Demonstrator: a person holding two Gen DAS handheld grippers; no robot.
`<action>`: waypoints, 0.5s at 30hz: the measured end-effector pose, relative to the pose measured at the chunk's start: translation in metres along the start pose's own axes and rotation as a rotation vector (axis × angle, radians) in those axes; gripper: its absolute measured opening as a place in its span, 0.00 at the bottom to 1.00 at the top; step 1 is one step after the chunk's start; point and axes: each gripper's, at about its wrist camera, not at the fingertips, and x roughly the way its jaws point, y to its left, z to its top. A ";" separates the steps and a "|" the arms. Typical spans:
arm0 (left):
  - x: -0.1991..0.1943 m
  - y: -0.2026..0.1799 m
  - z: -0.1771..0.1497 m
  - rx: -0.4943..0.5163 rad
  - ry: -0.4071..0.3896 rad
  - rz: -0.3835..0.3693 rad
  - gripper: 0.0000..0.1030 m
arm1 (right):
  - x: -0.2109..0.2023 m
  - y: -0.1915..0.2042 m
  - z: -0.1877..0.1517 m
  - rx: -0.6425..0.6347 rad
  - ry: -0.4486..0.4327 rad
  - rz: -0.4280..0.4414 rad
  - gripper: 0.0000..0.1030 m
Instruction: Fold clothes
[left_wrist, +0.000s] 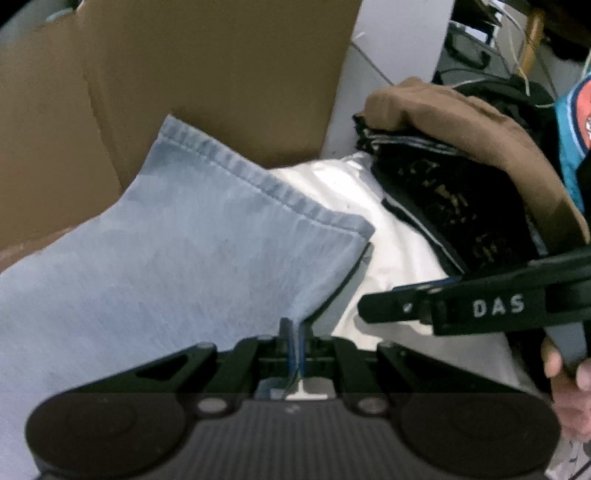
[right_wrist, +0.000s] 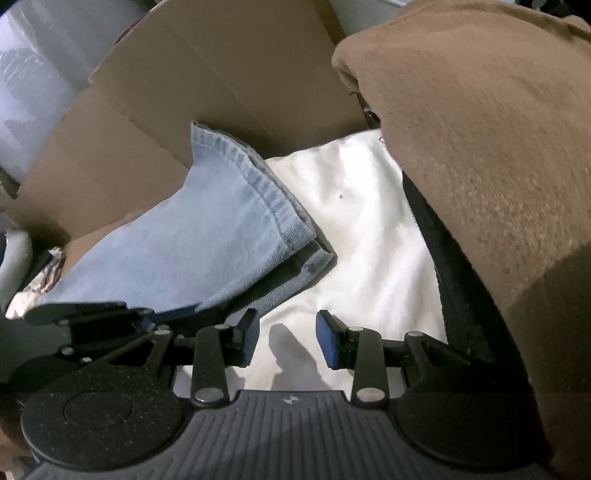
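Left hand-held gripper (left_wrist: 295, 343) clamped on jeans (left_wrist: 177, 258) edge, right hand-held gripper (right_wrist: 287, 338) apart and empty over white cloth (right_wrist: 369, 240); jeans folded on the cloth before cardboard (right_wrist: 221, 74), apparently near done, laying flat remains.

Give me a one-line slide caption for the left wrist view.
Left gripper shut on the edge of the light blue jeans, right gripper alongside over white cloth.

Dim indoor light, white cloth (right_wrist: 354, 229) blown out to glare, gripper shadow on it near, soft motion blur throughout, heavy fisheye bending and dark vignette at corners
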 end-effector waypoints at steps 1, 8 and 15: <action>0.000 -0.001 0.000 -0.004 0.002 0.001 0.06 | 0.000 0.000 0.001 0.007 0.000 0.000 0.40; -0.026 -0.007 -0.005 0.039 0.014 0.001 0.45 | -0.001 -0.003 -0.001 0.034 0.006 0.036 0.40; -0.062 -0.002 -0.022 0.075 0.040 0.076 0.64 | -0.006 -0.005 -0.004 0.087 0.001 0.069 0.40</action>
